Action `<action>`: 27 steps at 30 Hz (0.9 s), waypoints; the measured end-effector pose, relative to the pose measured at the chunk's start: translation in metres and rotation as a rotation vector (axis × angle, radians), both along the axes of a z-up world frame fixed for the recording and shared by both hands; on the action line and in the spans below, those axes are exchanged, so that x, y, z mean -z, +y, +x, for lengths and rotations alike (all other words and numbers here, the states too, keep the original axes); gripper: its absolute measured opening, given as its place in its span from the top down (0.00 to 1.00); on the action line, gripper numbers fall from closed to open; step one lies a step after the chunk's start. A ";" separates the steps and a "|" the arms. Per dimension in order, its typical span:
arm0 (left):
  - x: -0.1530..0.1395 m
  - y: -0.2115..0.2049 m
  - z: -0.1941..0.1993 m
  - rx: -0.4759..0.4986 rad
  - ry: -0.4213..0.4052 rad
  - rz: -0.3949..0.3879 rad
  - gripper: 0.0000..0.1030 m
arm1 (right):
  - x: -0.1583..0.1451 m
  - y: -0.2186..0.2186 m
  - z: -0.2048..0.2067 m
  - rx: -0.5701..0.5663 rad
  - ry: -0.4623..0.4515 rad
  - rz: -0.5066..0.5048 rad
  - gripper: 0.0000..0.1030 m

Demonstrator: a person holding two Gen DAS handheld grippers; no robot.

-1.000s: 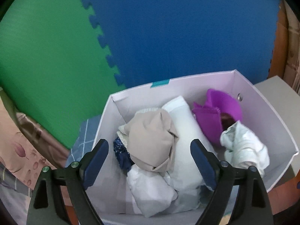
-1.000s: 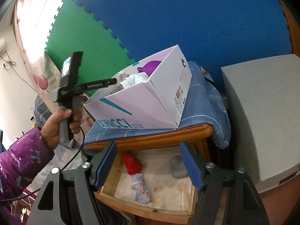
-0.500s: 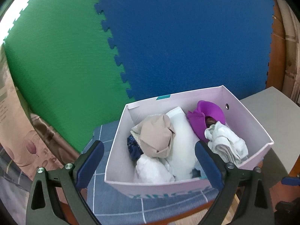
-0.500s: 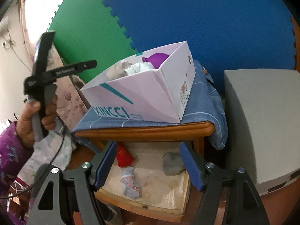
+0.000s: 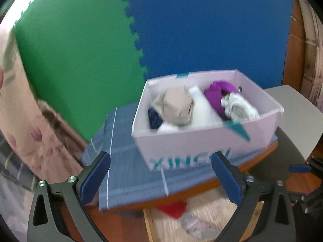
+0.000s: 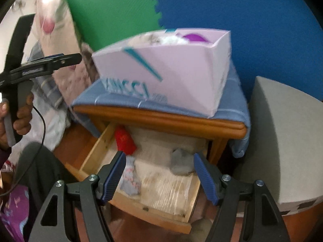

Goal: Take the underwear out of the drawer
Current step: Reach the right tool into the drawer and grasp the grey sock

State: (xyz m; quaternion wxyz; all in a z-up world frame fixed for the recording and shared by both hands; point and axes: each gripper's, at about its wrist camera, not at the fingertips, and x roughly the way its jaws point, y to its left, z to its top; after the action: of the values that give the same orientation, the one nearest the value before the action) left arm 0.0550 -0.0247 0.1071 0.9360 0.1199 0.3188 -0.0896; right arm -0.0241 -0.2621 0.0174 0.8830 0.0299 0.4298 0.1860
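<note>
The right wrist view takes in the whole open wooden drawer (image 6: 141, 189), pulled out from under the small wooden table (image 6: 161, 119), while the left wrist view catches only a strip of it at the bottom edge. In the right view three pieces of underwear lie on the drawer floor: a red one (image 6: 125, 141) at the back left corner, a grey one (image 6: 180, 161) toward the back right, and a pale patterned one (image 6: 130, 178) near the front left, just beside the right gripper's left finger. The left view shows the red piece (image 5: 172, 208) and the patterned piece (image 5: 196, 226) only, both blurred.

The left view looks down into the white cardboard box (image 5: 201, 141) that stands on the blue checked cloth (image 5: 125, 161) covering the tabletop; it holds bundled clothes: beige (image 5: 175, 106), white (image 5: 201, 109), purple (image 5: 217, 94) and dark blue (image 5: 154, 118). The right view sees that box (image 6: 171, 70) mostly from its side. Behind it are green (image 5: 76, 60) and blue (image 5: 201, 30) foam mats on the wall. A grey block (image 6: 282, 141) stands to the right of the table.

The tabletop overhangs the rear of the drawer and hides what lies farther back.

The left gripper (image 5: 160, 178) is held level above and to the left of the table, its jaws wide apart with nothing between them; the right view shows it side-on in the person's left hand (image 6: 18, 117). The right gripper (image 6: 159, 176) is tilted down over the drawer, jaws spread wide and empty, above the drawer floor between the patterned and grey pieces.
</note>
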 end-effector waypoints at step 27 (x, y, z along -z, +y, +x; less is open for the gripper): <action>0.115 0.067 -0.022 -0.041 0.281 -0.188 0.03 | 0.188 0.102 0.073 -0.538 0.127 -0.742 0.31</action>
State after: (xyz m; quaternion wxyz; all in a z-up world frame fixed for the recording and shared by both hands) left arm 0.0328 0.0418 -0.0079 0.8909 0.0114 0.4390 -0.1159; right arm 0.0491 -0.1600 -0.1706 0.7264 -0.3893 0.5130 0.2401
